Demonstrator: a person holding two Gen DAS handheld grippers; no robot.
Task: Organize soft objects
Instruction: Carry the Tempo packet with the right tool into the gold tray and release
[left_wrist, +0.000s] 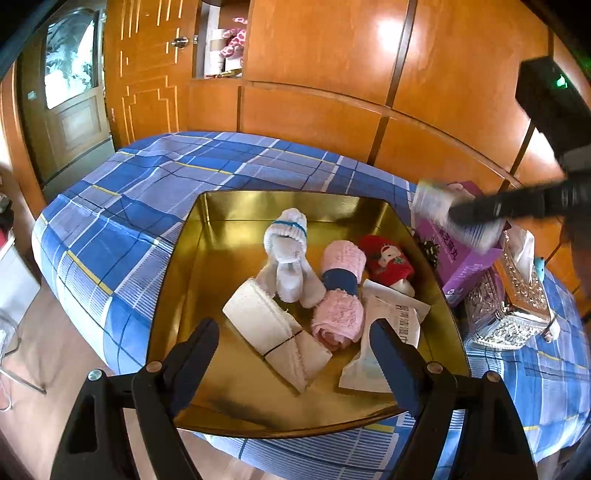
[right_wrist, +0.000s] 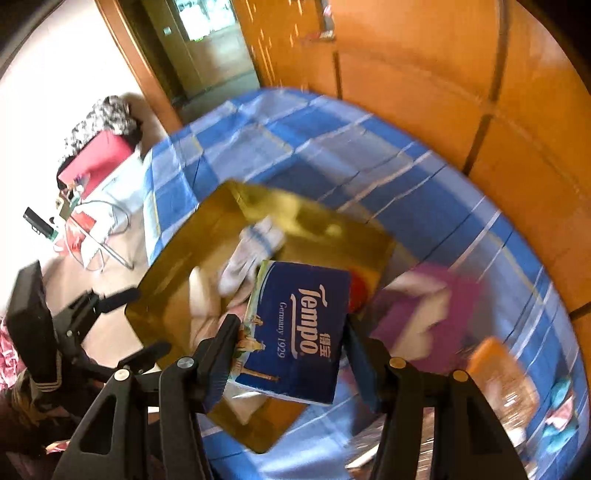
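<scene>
Five soft things already lie in the gold tray (left_wrist: 177, 280), going by the left wrist view: a white sock bundle (left_wrist: 288, 254) tied with a blue band, a pink towel roll (left_wrist: 338, 295) with a dark blue band around it, a flat white cloth (left_wrist: 273, 332) bound by a thin black band, a red plush piece (left_wrist: 386, 258) at the far right, and a white wipes packet (left_wrist: 384, 332) touching the near right finger. The left gripper (left_wrist: 295, 350) hangs over the near edge of the tray with its fingers spread and nothing between them. To the right of the tray, on the blue checked bedspread (left_wrist: 147, 184), stand a purple box (left_wrist: 465, 258) and a silver tissue holder (left_wrist: 513, 306). Above the purple box, blurred, the other gripper carries a tissue pack (left_wrist: 454, 218) toward the tray.

From the right wrist view, the right gripper (right_wrist: 284, 350) is clamped on the blue Tempo tissue pack (right_wrist: 299, 328), one finger on each side, held in the air above the near part of the tray (right_wrist: 162, 291). The socks (right_wrist: 251, 254) show just past it; the rest is smeared by motion.

My judgement: the sorting is well along, with most soft items collected. The tissue pack has yet to be set down in the tray. Whether the purple box or anything near the silver holder belongs in the tray, I cannot tell.
</scene>
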